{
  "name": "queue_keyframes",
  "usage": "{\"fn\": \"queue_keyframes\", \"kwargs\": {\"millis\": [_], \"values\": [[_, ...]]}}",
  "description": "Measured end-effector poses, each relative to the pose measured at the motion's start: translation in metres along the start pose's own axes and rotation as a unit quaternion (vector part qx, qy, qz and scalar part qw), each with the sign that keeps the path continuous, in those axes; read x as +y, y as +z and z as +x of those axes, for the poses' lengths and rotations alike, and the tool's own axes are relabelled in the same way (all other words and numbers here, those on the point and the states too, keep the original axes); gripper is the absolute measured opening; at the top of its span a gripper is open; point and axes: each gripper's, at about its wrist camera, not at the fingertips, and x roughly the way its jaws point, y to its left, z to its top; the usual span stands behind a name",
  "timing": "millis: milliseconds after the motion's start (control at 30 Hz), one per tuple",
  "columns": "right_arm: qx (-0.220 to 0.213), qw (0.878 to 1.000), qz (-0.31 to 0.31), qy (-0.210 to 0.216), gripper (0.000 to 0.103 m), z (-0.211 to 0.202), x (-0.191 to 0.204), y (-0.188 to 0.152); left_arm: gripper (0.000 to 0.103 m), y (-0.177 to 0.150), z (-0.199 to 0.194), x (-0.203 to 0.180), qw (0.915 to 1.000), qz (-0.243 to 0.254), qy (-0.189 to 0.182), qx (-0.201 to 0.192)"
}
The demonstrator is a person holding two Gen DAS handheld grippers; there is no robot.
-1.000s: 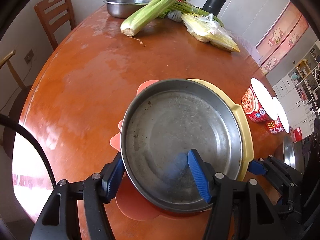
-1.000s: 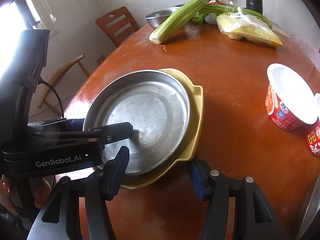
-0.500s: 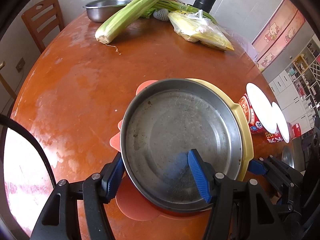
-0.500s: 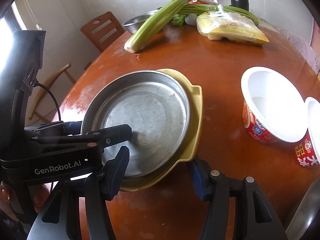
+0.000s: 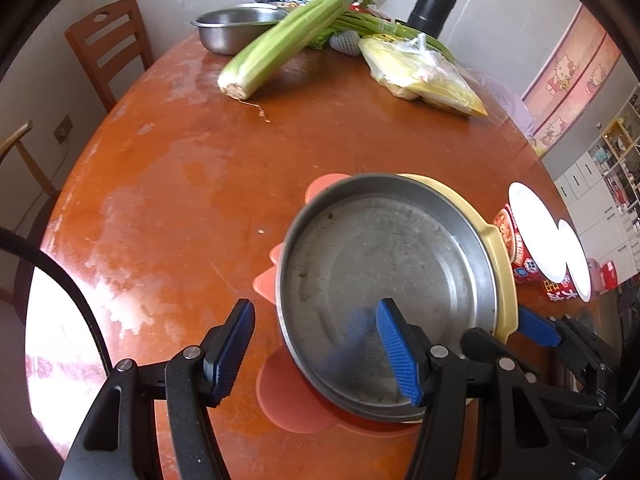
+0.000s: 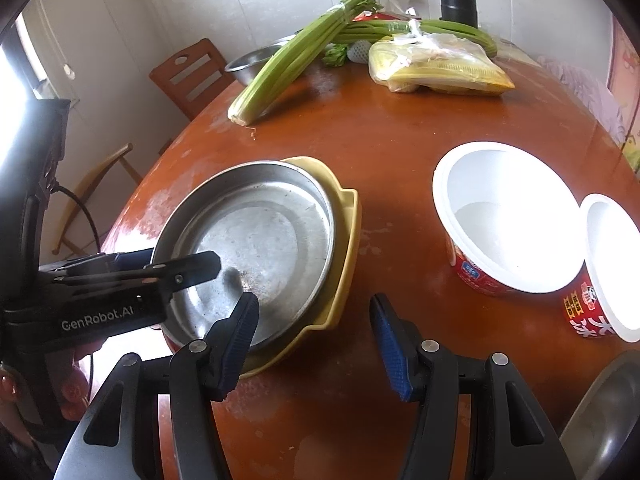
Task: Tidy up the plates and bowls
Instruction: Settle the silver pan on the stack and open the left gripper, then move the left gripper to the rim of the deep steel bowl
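Note:
A steel pan (image 5: 384, 280) sits in a yellow plate (image 5: 502, 256) on top of a pink plate (image 5: 292, 396), stacked on the brown table (image 5: 180, 184). My left gripper (image 5: 316, 348) is open, its right finger above the pan's near part and its left finger off the rim over the table. In the right wrist view the steel pan (image 6: 260, 240) and yellow plate (image 6: 348, 232) lie front left. My right gripper (image 6: 316, 344) is open, its left finger at the stack's near edge and its right finger over bare table.
Two white-lined red cups (image 6: 500, 220) (image 6: 612, 268) stand right of the stack. At the far end lie celery (image 5: 280, 48), a yellow bag (image 5: 424, 76), a steel bowl (image 5: 232, 28) and a black flask (image 5: 432, 0). A steel rim (image 6: 608, 420) shows front right. Wooden chairs (image 5: 112, 44) stand left.
Both grippers have opened and slid aside, so the stack is no longer held between their fingers. The stack now rests nearer the far items and the cups.

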Motion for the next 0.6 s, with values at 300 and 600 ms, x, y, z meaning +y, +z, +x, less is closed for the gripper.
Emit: {"fn": "queue_keyframes", "kwargs": {"millis": [300,600], "values": [[-0.032,0.999,-0.007,-0.019,0.060,-0.023,-0.003,-0.001,0.063,-0.003,-0.031,0.001,0.9989,0.000,0.027,-0.037],[-0.070,0.997,-0.012,-0.028,0.061,-0.056,-0.009,-0.003,0.063,-0.005,-0.049,-0.024,0.9979,0.022,0.023,-0.056]]}}
